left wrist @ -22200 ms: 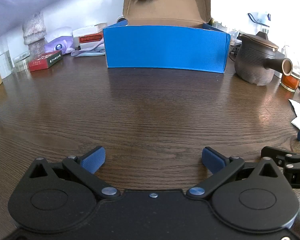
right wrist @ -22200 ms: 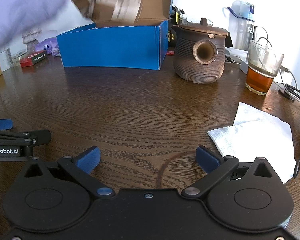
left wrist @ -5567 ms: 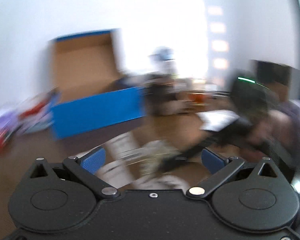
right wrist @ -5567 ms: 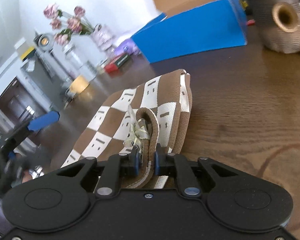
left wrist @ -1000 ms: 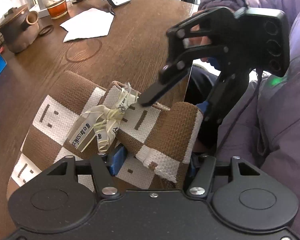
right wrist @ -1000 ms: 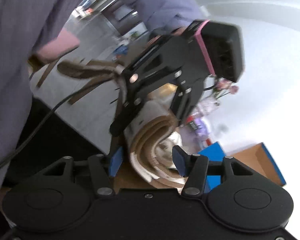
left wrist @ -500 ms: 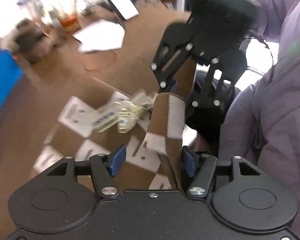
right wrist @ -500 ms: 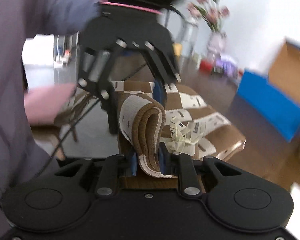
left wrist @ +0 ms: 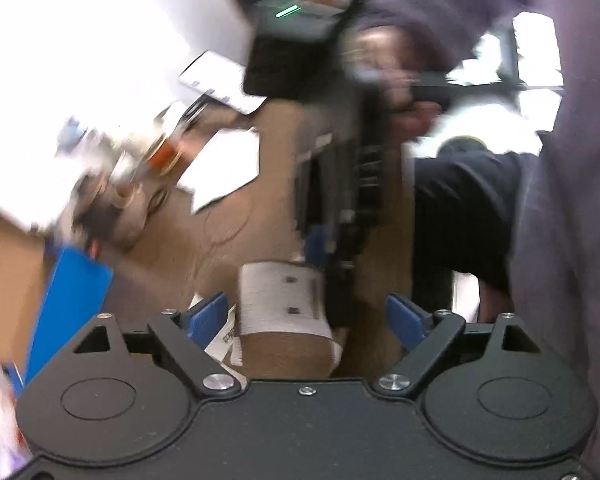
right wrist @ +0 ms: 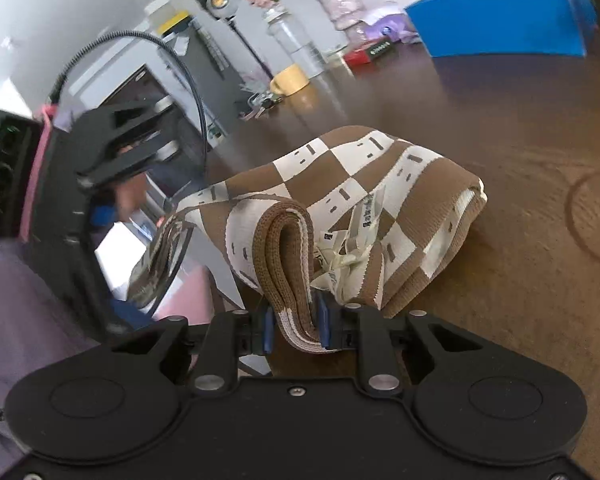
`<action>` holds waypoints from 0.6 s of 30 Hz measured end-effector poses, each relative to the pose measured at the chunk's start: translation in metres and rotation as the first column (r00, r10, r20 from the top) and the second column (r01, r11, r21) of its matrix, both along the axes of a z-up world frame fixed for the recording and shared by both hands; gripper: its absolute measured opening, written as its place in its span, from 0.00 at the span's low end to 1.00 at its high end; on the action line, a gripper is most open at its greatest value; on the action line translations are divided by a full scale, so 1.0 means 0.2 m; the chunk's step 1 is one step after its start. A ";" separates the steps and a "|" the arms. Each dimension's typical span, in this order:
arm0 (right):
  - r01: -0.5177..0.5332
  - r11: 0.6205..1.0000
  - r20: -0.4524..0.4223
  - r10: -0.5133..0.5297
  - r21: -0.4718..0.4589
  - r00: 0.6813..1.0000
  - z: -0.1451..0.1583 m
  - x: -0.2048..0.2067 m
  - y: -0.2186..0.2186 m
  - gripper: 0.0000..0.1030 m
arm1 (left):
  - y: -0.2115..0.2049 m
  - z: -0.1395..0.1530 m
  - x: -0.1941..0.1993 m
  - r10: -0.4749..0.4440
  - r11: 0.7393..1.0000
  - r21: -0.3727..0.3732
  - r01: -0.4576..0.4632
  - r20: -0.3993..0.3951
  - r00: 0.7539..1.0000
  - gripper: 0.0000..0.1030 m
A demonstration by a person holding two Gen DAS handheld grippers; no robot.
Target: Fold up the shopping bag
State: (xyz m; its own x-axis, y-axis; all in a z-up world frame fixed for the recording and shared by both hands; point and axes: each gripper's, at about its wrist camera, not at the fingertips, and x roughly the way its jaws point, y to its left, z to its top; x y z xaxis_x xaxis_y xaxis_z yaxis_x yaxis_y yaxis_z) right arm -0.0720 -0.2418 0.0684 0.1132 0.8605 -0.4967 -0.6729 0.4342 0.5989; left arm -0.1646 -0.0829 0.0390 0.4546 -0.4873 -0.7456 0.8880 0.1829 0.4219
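The shopping bag [right wrist: 380, 184] is brown-and-white chequered knit with a cream ribbon tag and lies bunched on the wooden table [right wrist: 520, 280]. My right gripper [right wrist: 294, 322] is shut on a doubled-over edge of the bag near the table's edge. In the blurred left wrist view, my left gripper [left wrist: 305, 316] has its jaws opening. A folded end of the bag [left wrist: 280, 304] sits between them, close to the left pad [left wrist: 206, 316], and neither pad presses on it. The right gripper's black frame rises just beyond that fold.
A blue cardboard box [right wrist: 500, 28], a red packet [right wrist: 370, 54], a yellow cup [right wrist: 288, 78] and a vase of flowers [right wrist: 336, 4] stand along the table's far side. White paper [left wrist: 224, 172] and a phone [left wrist: 216, 80] lie further off. A person's purple sleeve [left wrist: 560, 240] is close.
My left jaws have spread wide and let go of the bag's folded end. The right gripper has closed on the doubled edge, rolled, and drawn away from the left gripper.
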 end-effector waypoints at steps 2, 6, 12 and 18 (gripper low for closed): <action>0.023 0.999 -0.053 -0.021 0.025 0.998 -0.03 0.03 0.00 0.22 | -0.01 -0.01 0.01 -0.006 1.000 -0.006 0.006 -0.003 1.000 0.84; 0.065 0.994 -0.186 -0.047 0.090 0.981 -0.12 0.09 -0.02 0.21 | 0.00 0.01 -0.03 -0.036 0.999 -0.015 0.038 0.071 0.997 0.84; 0.086 0.987 -0.279 -0.045 0.137 0.959 -0.20 0.12 -0.02 0.20 | -0.03 0.00 -0.05 -0.117 0.993 -0.002 0.117 0.044 0.992 0.91; 0.100 0.981 -0.304 -0.046 0.163 0.952 -0.23 0.15 0.00 0.19 | -0.06 -0.06 0.05 -0.123 0.992 0.032 0.124 -0.026 0.992 0.93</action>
State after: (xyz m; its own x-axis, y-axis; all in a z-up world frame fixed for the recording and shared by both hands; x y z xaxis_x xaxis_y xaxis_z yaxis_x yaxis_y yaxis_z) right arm -0.0427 -0.2425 0.0218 0.0492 0.9317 -0.3600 -0.4229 0.3459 0.8375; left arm -0.1538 -0.0950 0.0277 0.3746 -0.5131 -0.7722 0.9127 0.0576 0.4045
